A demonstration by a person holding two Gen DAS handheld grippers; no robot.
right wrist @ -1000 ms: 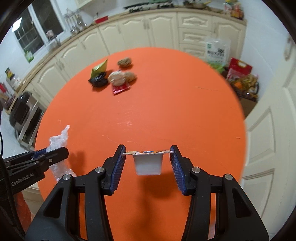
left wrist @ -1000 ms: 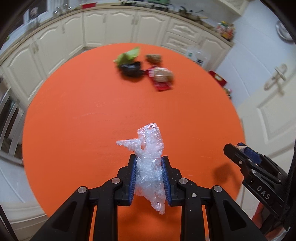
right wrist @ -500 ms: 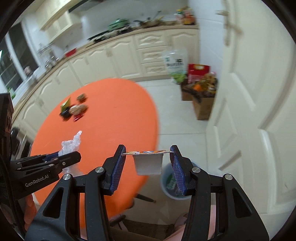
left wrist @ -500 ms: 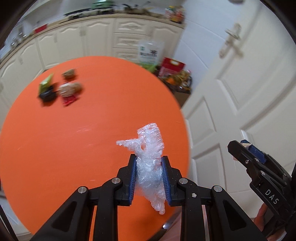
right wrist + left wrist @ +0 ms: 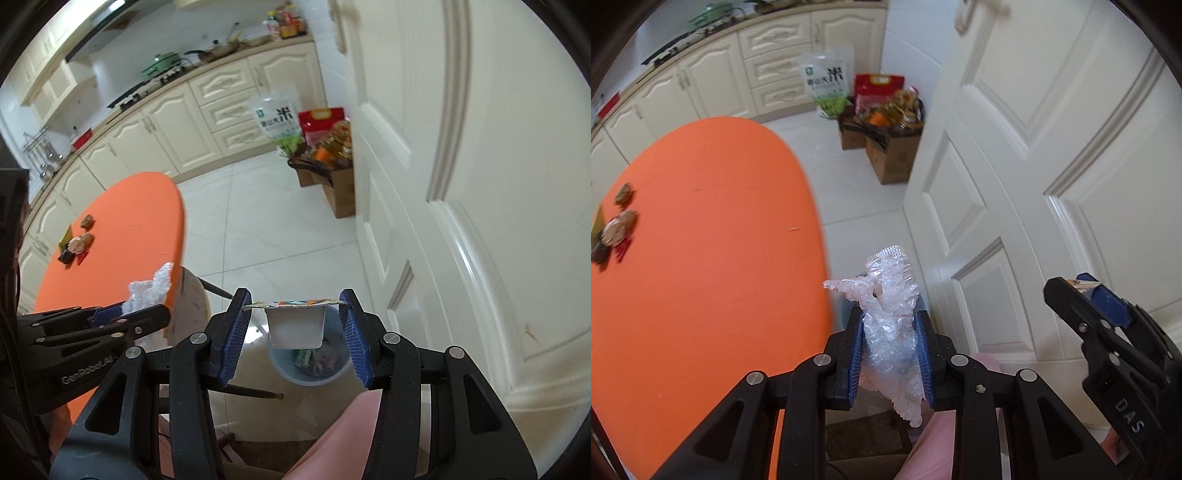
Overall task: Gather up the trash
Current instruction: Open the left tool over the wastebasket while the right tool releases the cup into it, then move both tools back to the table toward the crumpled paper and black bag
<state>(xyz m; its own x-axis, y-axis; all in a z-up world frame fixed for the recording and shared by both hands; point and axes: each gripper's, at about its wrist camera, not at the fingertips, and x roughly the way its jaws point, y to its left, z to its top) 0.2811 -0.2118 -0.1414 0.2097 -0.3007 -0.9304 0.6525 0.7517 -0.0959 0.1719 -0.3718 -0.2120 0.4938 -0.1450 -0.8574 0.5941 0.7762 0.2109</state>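
Observation:
My left gripper point(image 5: 889, 332) is shut on a crumpled clear plastic wrap point(image 5: 892, 325), held in the air just past the right edge of the orange table point(image 5: 701, 258). My right gripper point(image 5: 295, 317) is shut on a small white plastic cup point(image 5: 295, 326) with a printed foil lid, held above a light blue trash bin point(image 5: 314, 369) on the floor that holds some wrappers. The left gripper with the wrap also shows in the right wrist view point(image 5: 147, 295). Several pieces of trash point(image 5: 615, 229) lie on the table's far left; they also show in the right wrist view point(image 5: 75, 243).
A white panelled door point(image 5: 1052, 166) stands close on the right. Cardboard boxes point(image 5: 890, 155) with bags and bottles sit on the tiled floor by the cream cabinets point(image 5: 768, 74). A chair seat point(image 5: 192, 306) is beside the bin. A pink-clothed leg point(image 5: 351, 435) is below.
Both grippers have swung right, away from over the table towards the door and floor, still holding their items. The bin now lies right under the cup.

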